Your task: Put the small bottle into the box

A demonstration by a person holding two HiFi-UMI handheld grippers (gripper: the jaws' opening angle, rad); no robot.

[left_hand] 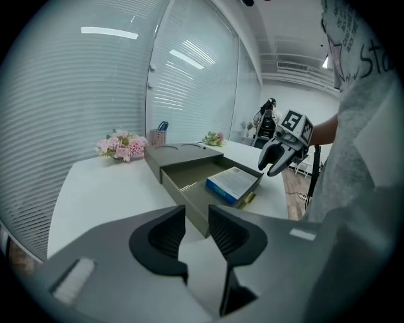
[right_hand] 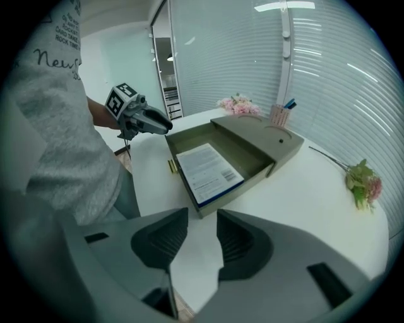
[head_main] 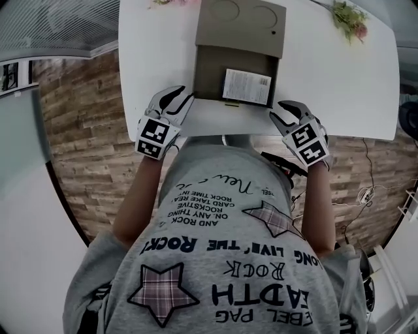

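An olive-grey box [head_main: 238,36] stands on the white table [head_main: 150,59] with its drawer [head_main: 208,75] pulled out toward me. A flat white-and-blue package [head_main: 247,86] lies in the drawer. A small brass-coloured item [right_hand: 171,166] lies on the table by the drawer's front; I cannot tell whether it is the bottle. My left gripper [head_main: 185,99] sits at the drawer's near left corner and my right gripper [head_main: 277,117] at its near right corner. Both are open with nothing between the jaws, as the left gripper view [left_hand: 197,236] and right gripper view [right_hand: 202,243] show.
Pink flowers [left_hand: 121,145] and a pen cup [left_hand: 158,137] stand behind the box. A green-and-pink sprig [head_main: 349,19] lies at the table's far right. My torso is close against the table's near edge [head_main: 215,130]. Glass walls with blinds surround the table.
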